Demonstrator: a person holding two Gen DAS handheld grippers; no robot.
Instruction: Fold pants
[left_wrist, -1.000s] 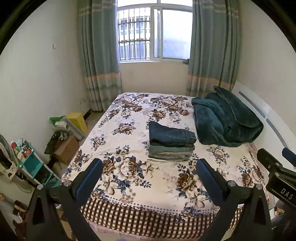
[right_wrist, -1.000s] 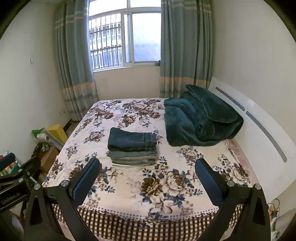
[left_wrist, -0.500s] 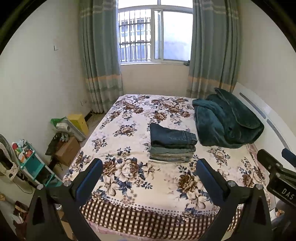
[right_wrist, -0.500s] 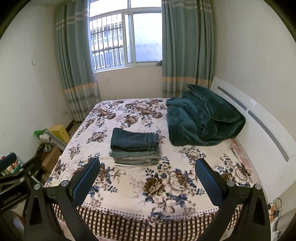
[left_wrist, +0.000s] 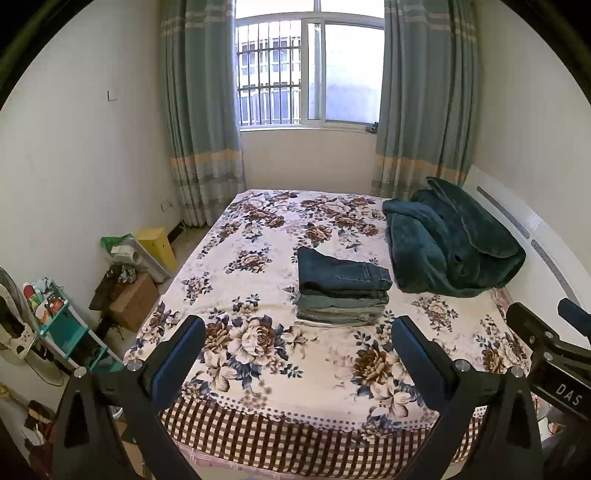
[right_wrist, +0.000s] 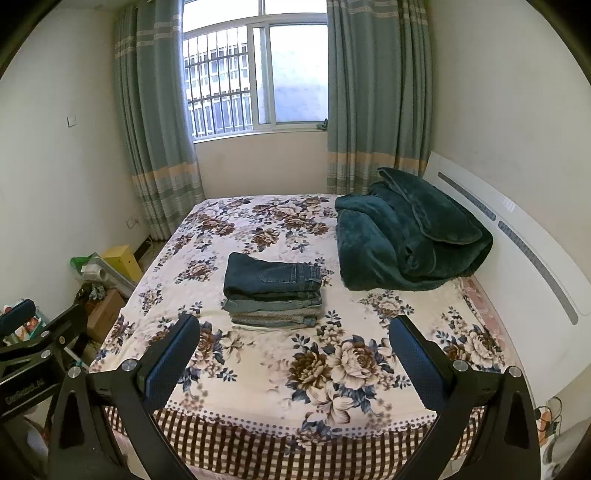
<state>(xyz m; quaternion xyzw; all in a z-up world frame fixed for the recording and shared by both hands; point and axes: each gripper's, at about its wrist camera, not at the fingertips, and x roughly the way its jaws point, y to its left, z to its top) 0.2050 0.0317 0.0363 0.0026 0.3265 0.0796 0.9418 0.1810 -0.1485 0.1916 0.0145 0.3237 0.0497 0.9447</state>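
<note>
A stack of folded pants, dark blue jeans on top of paler pairs, lies in the middle of the floral bed cover. It also shows in the right wrist view. My left gripper is open and empty, held back above the foot of the bed. My right gripper is open and empty too, at the same distance. Part of the right gripper shows at the right edge of the left wrist view. Part of the left gripper shows at the left edge of the right wrist view.
A rumpled dark green blanket lies at the head end by the white headboard. On the floor left of the bed are a cardboard box, a yellow box and a teal rack. A curtained window is behind.
Both grippers have drawn back slightly and tilted up, so the bed and the pants stack sit a little lower and farther away in both views. The stack has not moved.
</note>
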